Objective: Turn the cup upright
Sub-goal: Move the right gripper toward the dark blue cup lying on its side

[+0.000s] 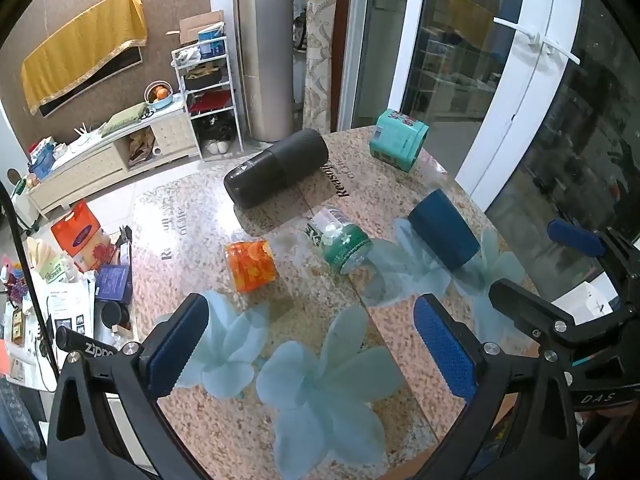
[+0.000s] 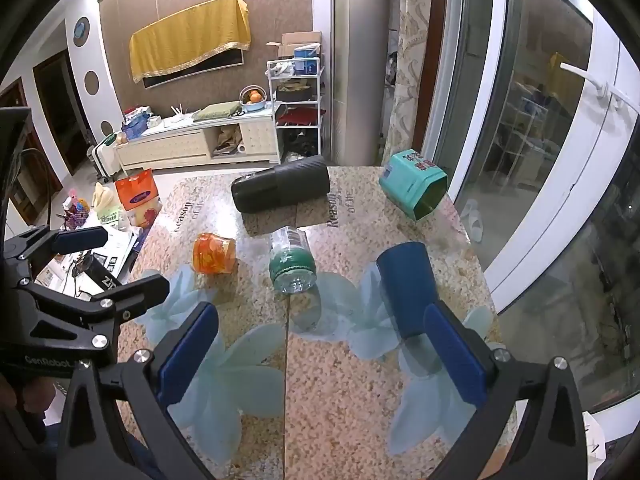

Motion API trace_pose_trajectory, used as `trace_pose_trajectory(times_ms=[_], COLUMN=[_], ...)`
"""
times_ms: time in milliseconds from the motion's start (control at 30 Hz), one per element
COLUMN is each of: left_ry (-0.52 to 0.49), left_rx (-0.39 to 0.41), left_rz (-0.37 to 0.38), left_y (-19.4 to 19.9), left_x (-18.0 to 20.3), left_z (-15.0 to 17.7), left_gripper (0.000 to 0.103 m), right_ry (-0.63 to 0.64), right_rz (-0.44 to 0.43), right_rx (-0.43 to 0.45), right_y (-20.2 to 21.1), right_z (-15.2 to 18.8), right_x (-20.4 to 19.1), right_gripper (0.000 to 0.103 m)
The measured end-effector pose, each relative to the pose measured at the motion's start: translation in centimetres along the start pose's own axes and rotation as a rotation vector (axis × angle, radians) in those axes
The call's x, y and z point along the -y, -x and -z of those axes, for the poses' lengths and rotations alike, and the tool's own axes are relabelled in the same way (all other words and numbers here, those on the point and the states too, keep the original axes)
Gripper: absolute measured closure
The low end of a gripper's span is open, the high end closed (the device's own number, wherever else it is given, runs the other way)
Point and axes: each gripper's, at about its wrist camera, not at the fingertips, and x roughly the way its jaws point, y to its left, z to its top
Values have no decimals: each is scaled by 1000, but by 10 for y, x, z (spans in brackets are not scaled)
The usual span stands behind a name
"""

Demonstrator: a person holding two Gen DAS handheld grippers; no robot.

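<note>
Cups lie toppled across the table (image 2: 360, 380); nothing is upright yet. Blue cup (image 2: 406, 292) rests on its side just ahead of my right gripper (image 2: 320, 364), spread wide and empty, my left gripper (image 1: 312, 356) likewise.

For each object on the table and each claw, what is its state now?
Blue cup: on its side.
Black flask: on its side.
Green bottle: on its side.
Orange jar: on its side.
Teal tin: tipped over, mouth open.
Left claw: open, empty.
Right claw: open, empty.
</note>
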Motion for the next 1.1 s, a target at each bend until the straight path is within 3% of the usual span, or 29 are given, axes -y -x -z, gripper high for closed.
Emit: trace_pose_trajectory(times_ms=[367, 667, 867, 933, 1100], left_ry=[30, 98, 147, 172, 220], left_rx=[-29, -75, -146, -169, -218], left_rz=[13, 40, 44, 43, 12], left_y=[-15, -45, -76, -85, -106], left_x=[1, 11, 19, 19, 17], left_z=[-5, -18, -19, -19, -14], left_gripper=[0, 0, 0, 0, 0], right_ry=[23, 100, 157, 153, 219], right_rz=[29, 68, 73, 49, 126], right_rx=[-19, -160, -380, -398, -422], right_y=[-8, -39, -86, -104, -144], right_z=[-11, -37, -48, -48, -60], right_x=[12, 45, 75, 83, 102], right_gripper=[0, 0, 0, 0, 0])
